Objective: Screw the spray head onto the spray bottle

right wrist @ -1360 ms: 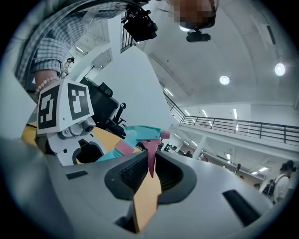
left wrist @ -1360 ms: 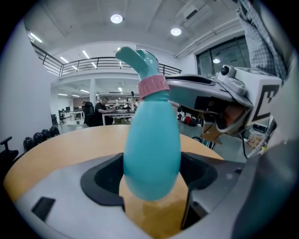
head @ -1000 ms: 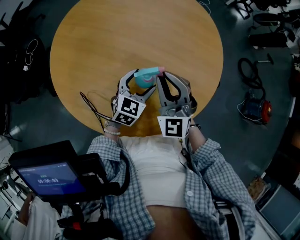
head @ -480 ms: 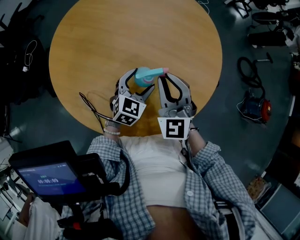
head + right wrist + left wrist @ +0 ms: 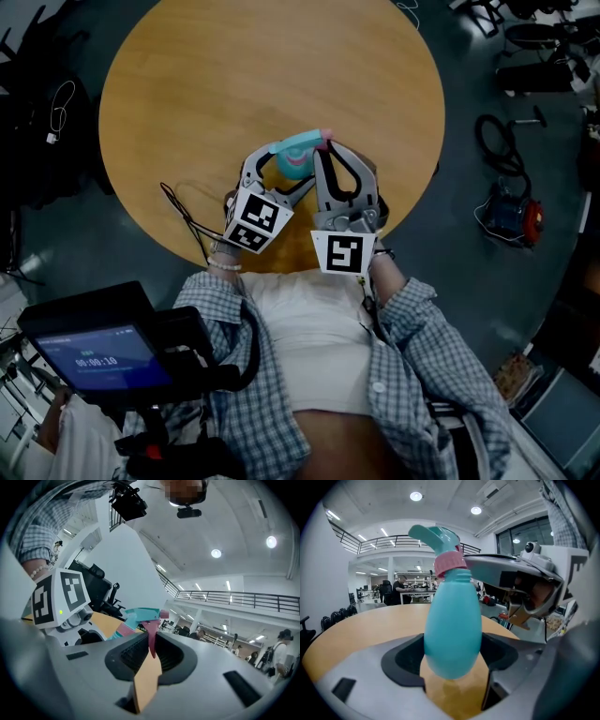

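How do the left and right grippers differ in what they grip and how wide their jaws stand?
The left gripper clamps the fat teal body of the bottle; the right gripper pinches the thin pink trigger of the spray head. The left gripper's jaws stand wide apart, the right gripper's nearly together. Both grip the same sprayer.

Your round wooden desk (image 5: 234, 75) fills twelve o'clock on a dark grey floor (image 5: 469, 272), with a coiled black cable (image 5: 497, 141) at three o'clock. Round ceiling lights (image 5: 416, 496) shine above a railed mezzanine (image 5: 384, 540).
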